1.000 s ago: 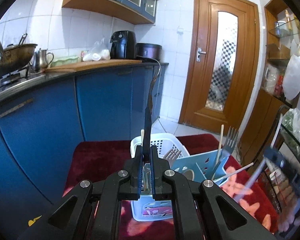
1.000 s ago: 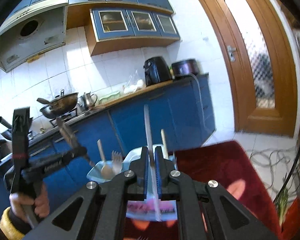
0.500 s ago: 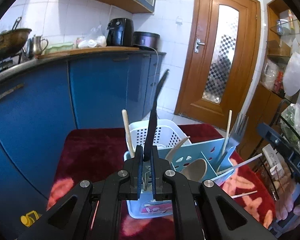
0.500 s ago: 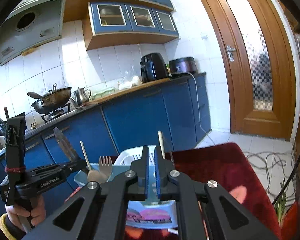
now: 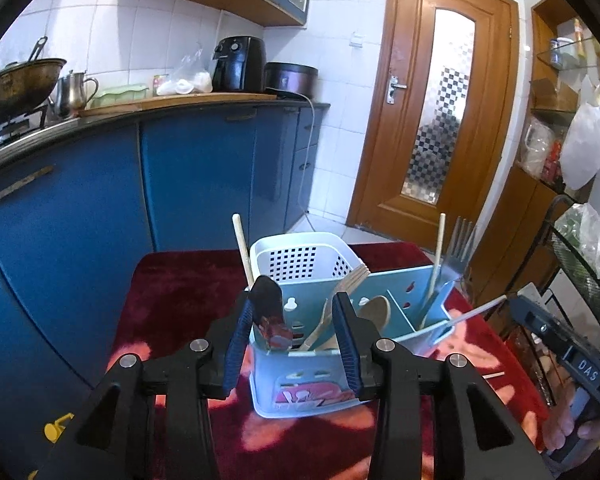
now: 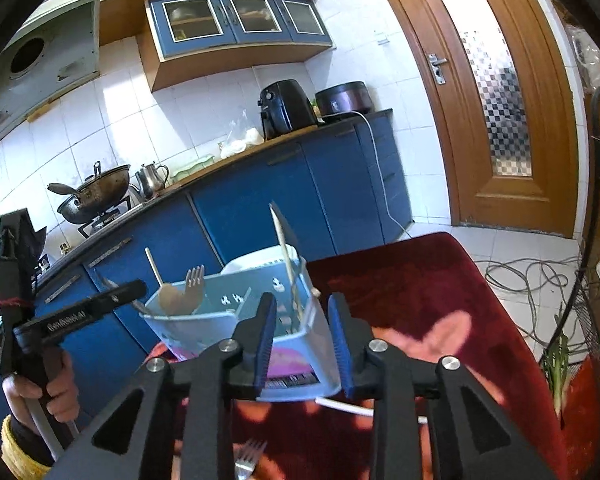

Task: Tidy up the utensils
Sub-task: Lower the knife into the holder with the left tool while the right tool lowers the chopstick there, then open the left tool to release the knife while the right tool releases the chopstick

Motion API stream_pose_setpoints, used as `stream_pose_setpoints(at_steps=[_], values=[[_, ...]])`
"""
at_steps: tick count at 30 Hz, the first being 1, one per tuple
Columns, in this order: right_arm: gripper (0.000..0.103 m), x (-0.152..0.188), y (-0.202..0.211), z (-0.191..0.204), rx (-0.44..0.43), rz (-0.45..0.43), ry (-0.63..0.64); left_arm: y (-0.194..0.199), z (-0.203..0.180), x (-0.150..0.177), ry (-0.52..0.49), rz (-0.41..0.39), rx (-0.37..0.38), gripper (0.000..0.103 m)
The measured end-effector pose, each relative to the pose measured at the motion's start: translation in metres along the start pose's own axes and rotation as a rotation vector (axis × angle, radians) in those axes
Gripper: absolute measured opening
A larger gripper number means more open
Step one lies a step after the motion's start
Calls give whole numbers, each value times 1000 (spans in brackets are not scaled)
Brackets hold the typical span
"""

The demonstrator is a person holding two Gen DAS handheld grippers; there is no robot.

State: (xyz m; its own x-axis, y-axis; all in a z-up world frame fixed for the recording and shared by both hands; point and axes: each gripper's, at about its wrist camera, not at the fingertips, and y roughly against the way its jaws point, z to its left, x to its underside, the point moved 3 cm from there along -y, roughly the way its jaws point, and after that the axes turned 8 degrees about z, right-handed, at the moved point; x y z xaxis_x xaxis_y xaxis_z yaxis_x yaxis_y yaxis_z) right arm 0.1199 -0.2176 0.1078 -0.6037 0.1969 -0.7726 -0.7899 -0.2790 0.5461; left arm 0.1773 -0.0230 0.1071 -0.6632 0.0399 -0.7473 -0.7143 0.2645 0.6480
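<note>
A light blue utensil holder stands on the red cloth, also in the right wrist view. It holds a wooden spoon, forks and chopsticks. A black-handled knife stands in its near compartment, between the fingers of my open left gripper. My right gripper is open and empty around the holder's corner. A white stick leans out of the holder. A fork lies on the cloth below the right gripper.
A white perforated basket stands behind the holder. The red cloth covers the table. Blue cabinets run along the left, a wooden door at the back. A wire rack stands at the right.
My left gripper lowered the black-handled knife into the holder and opened, leaving it there. My right gripper let go of the white stick and opened, now closer to the holder.
</note>
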Motion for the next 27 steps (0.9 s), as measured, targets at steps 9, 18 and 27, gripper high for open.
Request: stream_pose_setpoints(at_steps=[9, 18, 27], values=[[37, 28, 15, -30, 28, 51, -117, 31, 4, 16, 37, -20, 8, 47], [39, 63, 13, -64, 83, 116, -235, 44, 11, 53, 66, 17, 5, 47], [39, 86, -9, -93, 70, 234, -368, 33, 11, 88, 68, 77, -29, 48]])
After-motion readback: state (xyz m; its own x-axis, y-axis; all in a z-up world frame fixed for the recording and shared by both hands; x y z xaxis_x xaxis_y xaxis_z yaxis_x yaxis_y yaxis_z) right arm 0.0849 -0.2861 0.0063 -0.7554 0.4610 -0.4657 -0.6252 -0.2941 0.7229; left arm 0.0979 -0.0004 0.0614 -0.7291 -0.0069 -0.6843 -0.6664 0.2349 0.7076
